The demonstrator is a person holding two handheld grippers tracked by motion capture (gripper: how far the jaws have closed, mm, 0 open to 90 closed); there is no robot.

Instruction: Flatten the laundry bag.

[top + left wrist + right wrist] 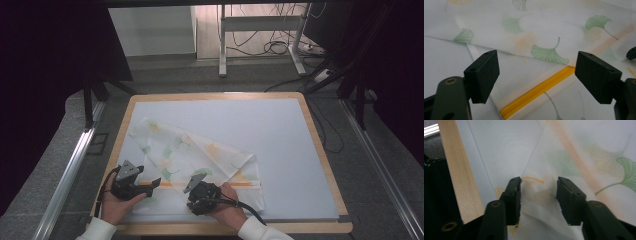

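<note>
The mesh laundry bag (195,160) lies partly folded on the near left part of the table (320,150), its yellow zipper (200,184) running left to right along the near edge. The right gripper (537,195) sits on the bag just past the zipper's middle, jaws half open with a bunched ridge of mesh between them, not yet pinched. The left gripper (536,75) hovers at the zipper's left end, jaws wide open and empty, the zipper slanting away between them.
</note>
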